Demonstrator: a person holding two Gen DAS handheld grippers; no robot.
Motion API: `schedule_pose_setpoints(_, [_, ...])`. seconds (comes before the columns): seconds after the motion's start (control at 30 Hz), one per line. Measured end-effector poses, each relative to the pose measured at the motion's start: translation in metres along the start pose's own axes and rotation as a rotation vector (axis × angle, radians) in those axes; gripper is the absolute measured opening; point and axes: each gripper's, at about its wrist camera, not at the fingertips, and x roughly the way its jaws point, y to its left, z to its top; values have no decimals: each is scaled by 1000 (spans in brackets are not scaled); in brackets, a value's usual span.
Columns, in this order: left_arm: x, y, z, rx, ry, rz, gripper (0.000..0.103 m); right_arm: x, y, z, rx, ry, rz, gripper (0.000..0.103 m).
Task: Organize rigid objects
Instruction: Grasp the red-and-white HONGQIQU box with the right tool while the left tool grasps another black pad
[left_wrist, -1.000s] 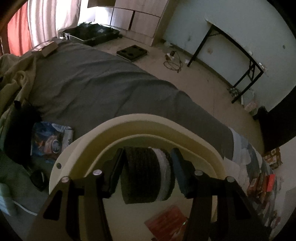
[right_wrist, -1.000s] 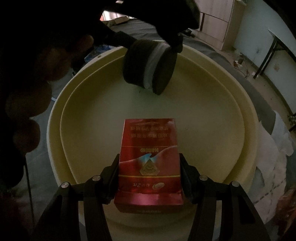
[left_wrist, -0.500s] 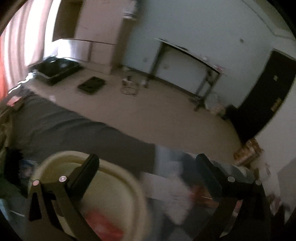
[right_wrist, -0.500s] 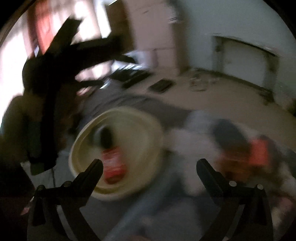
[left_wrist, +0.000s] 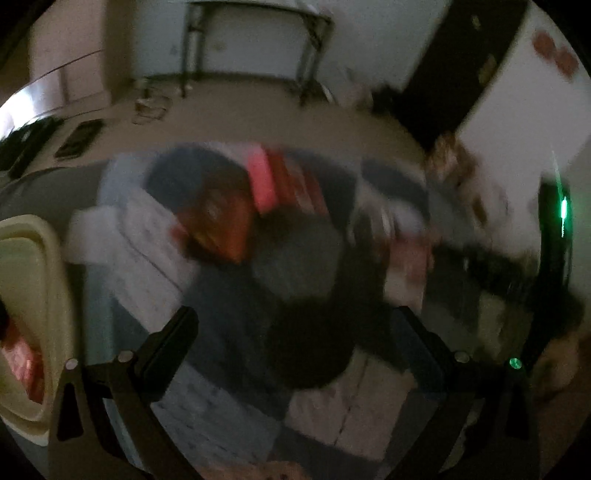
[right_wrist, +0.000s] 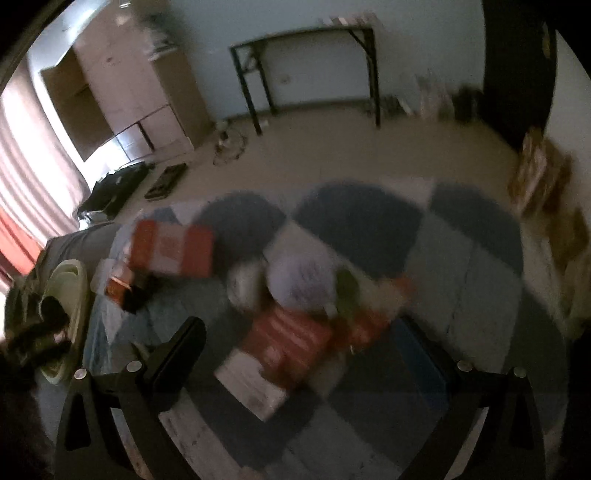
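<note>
One bed with a blue-and-white patterned quilt (right_wrist: 461, 266) fills both blurred views. One cream oval plastic basin (left_wrist: 33, 302) sits at nine o'clock, a red packet (left_wrist: 22, 365) inside it. At least two red cardboard boxes (right_wrist: 173, 251) lie near the quilt's middle, open quilt around them. Left gripper (left_wrist: 295, 328) and right gripper (right_wrist: 303, 339): fingers spread wide, holding nothing. One black-framed desk (right_wrist: 306, 70) stands at twelve o'clock.

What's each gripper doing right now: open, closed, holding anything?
Left gripper: jaws wide open, holding nothing.
Right gripper: jaws wide open, holding nothing.
</note>
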Motion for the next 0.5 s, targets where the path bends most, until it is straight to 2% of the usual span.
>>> schedule_pose_setpoints(0.1, [16,-14,-6,55,35,33,103,15,-10,-6,27,55,42,103])
schedule_pose_setpoints(0.2, [20,-13,-3,33,25,7,103,33,0,-6,6,85,69,103])
schedule_pose_setpoints(0.4, [30,-15,-1,-8,20,-15,101,69,7,-2,-10,125,13,103])
schedule_pose_setpoints(0.47, [38,-15,-1,-19,32,-14,94,75,10,-3,-14,125,-1,103])
schedule_pose_setpoints(0.5, [42,-15,-1,-22,43,-11,87,75,13,-3,-24,124,-12,103])
